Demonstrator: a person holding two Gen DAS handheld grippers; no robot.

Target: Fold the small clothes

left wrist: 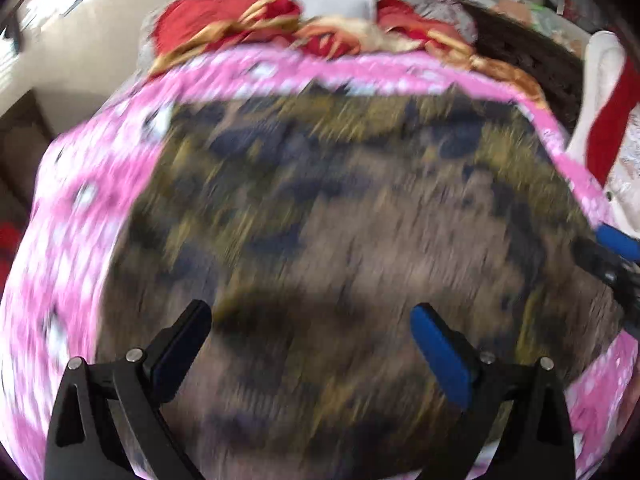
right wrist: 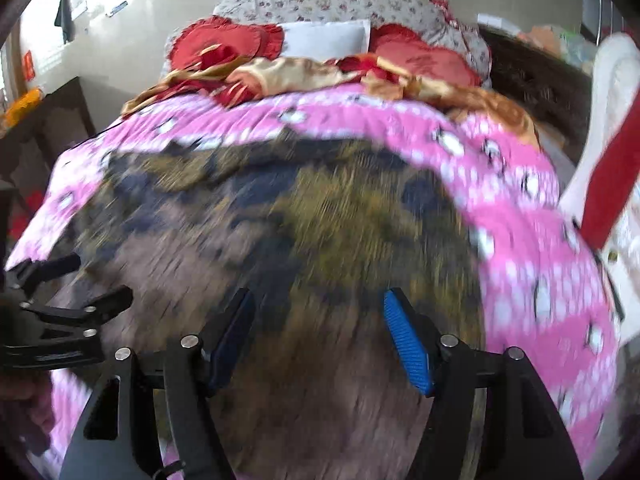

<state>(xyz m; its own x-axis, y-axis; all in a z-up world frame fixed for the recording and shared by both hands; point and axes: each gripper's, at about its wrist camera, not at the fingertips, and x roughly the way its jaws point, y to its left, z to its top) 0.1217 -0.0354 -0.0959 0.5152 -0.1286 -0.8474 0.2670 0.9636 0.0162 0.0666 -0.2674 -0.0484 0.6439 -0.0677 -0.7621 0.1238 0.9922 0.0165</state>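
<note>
camouflage garment [left wrist: 340, 220], apparently spread flat on pink bedspread [left wrist: 80, 200] for folding; left tool [left wrist: 312, 344] and right tool [right wrist: 320, 332] wide apart, empty, above it

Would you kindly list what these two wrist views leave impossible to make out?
- Brown, olive and navy patterned garment: motion blur in both views smears its print, seams and fold lines; garment type unclear.
- Its near edge: cut off by the bottom edge, behind the open left hand-held gripper and open right hand-held gripper.
- Pink patterned bedspread: white motifs blurred.
- White and red item: cut off at the right edge.
</note>
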